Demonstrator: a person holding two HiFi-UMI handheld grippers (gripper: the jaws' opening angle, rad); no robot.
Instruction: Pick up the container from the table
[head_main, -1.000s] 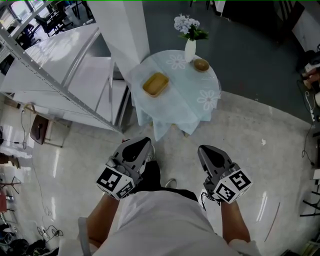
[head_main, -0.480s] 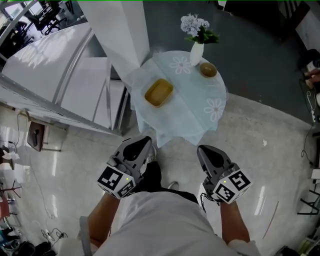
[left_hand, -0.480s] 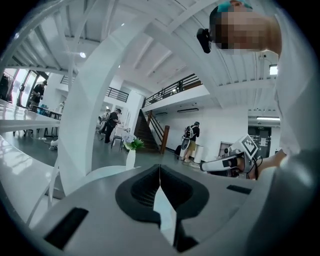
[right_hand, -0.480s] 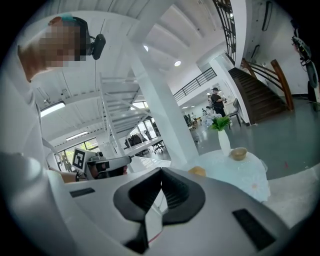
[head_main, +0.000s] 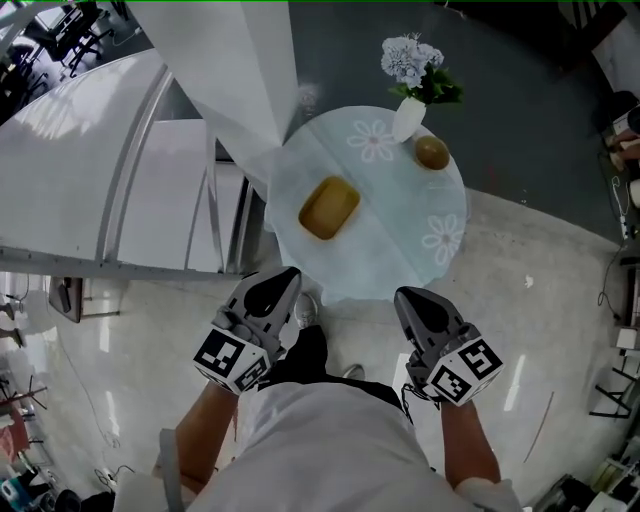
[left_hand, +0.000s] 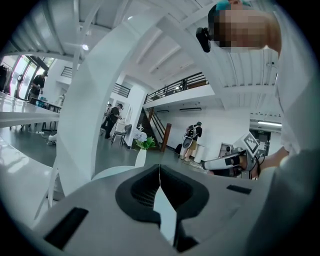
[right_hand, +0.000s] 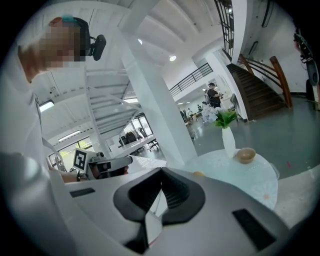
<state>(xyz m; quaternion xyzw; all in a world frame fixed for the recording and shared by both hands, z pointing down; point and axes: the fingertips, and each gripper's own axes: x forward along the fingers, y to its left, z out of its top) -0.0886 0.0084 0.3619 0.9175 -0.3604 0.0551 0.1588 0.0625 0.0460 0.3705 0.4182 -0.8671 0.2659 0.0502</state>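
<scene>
The container (head_main: 329, 208) is a shallow amber rectangular dish lying on the left half of a round table (head_main: 400, 255) under a pale cloth with flower prints. Only a sliver of the container (right_hand: 199, 174) peeks over the jaws in the right gripper view. My left gripper (head_main: 284, 280) and right gripper (head_main: 409, 299) are held side by side in front of the person's body, short of the table's near edge, both shut and empty. In the left gripper view the closed jaws hide the dish.
A white vase with flowers (head_main: 408, 118) and a small wooden bowl (head_main: 431, 152) stand at the table's far side. A slanted white pillar (head_main: 240, 70) rises just left of the table, with white stair structure (head_main: 100, 200) beyond. Cables lie on the floor at right.
The table and its dish have drawn closer and lower in the head view as the person walks up to it. Both grippers stay shut, side by side.
</scene>
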